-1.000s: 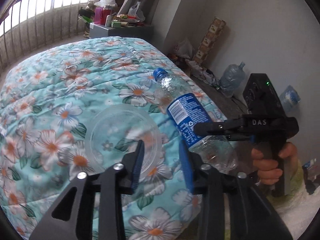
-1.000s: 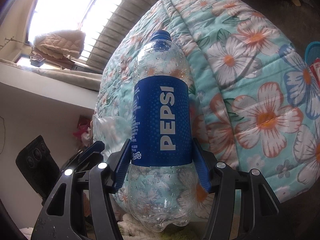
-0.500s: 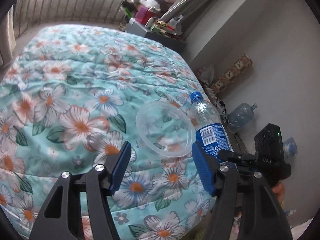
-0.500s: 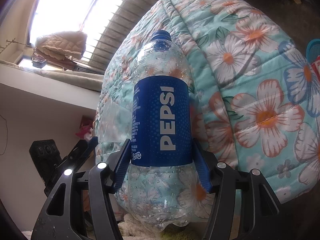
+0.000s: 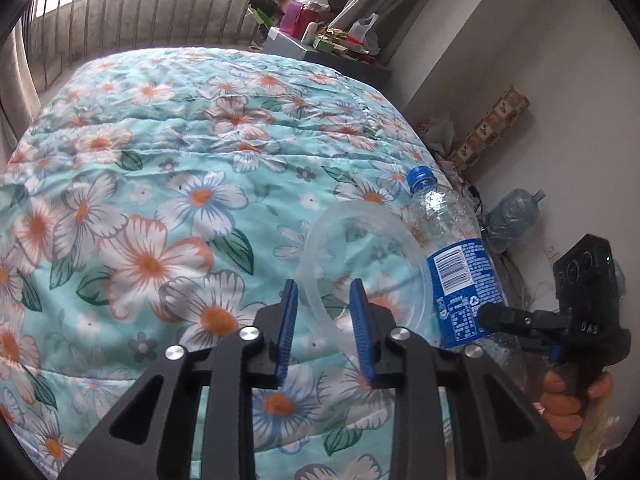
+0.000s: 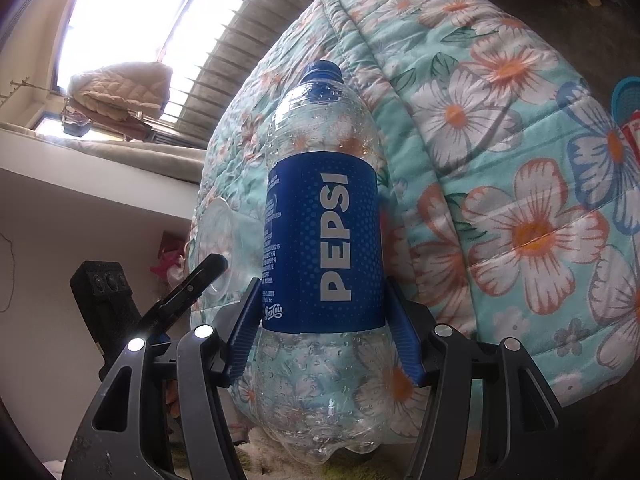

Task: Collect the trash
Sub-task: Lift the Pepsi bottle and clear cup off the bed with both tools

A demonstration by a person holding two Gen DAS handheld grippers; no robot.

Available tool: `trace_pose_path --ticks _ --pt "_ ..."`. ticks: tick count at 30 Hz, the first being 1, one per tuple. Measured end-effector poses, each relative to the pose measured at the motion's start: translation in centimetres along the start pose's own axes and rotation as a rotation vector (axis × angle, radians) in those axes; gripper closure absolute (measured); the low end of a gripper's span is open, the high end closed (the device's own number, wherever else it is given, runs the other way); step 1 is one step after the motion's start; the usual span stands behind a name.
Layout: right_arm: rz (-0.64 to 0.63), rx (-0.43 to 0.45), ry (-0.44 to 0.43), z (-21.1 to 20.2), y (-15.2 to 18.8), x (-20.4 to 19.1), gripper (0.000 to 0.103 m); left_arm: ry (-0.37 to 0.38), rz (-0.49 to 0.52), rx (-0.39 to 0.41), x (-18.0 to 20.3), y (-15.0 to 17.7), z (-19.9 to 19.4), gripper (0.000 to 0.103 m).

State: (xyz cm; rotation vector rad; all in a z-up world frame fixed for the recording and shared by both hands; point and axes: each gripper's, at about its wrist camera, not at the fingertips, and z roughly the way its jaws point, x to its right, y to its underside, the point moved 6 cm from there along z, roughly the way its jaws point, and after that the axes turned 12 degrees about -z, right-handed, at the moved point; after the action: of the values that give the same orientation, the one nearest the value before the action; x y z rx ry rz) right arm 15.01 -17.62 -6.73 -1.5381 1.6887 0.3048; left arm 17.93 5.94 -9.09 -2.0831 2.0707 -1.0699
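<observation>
The empty Pepsi bottle (image 6: pixel 320 240) fills the frame's centre, clamped at its label by the right gripper (image 6: pixel 322 328). At centre-right in the left view, a clear plastic cup (image 5: pixel 360 264) lies on the floral bedspread (image 5: pixel 160 160) touching the bottle. The left gripper (image 5: pixel 323 312) is closing with the cup's rim between its narrowly parted jaws, not yet pressing.

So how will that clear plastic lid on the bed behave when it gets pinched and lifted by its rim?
The clear lid looks thin, so its rim will probably flex as the left claw closes. It should feel very light. Smooth plastic may slip or pivot.
</observation>
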Motion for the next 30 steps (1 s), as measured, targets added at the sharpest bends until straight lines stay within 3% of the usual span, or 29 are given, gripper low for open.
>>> trace_pose_path --ticks 6,13,30 --pt "-0.032 -0.012 0.032 0.6 -0.5 -0.9 0.042 -0.084 0.11 0.04 0.3 0.4 -0.1 0.095" --pt "-0.077 -0.012 0.113 1.6 -1.2 -1.8 0.037 -0.132 0.183 0.065 0.8 0.4 0.0 0.096" --pt "-0.083 -0.012 0.124 3.5 -2.0 -2.0 0.045 -0.155 0.212 0.071 1.2 0.5 0.3 0.096"
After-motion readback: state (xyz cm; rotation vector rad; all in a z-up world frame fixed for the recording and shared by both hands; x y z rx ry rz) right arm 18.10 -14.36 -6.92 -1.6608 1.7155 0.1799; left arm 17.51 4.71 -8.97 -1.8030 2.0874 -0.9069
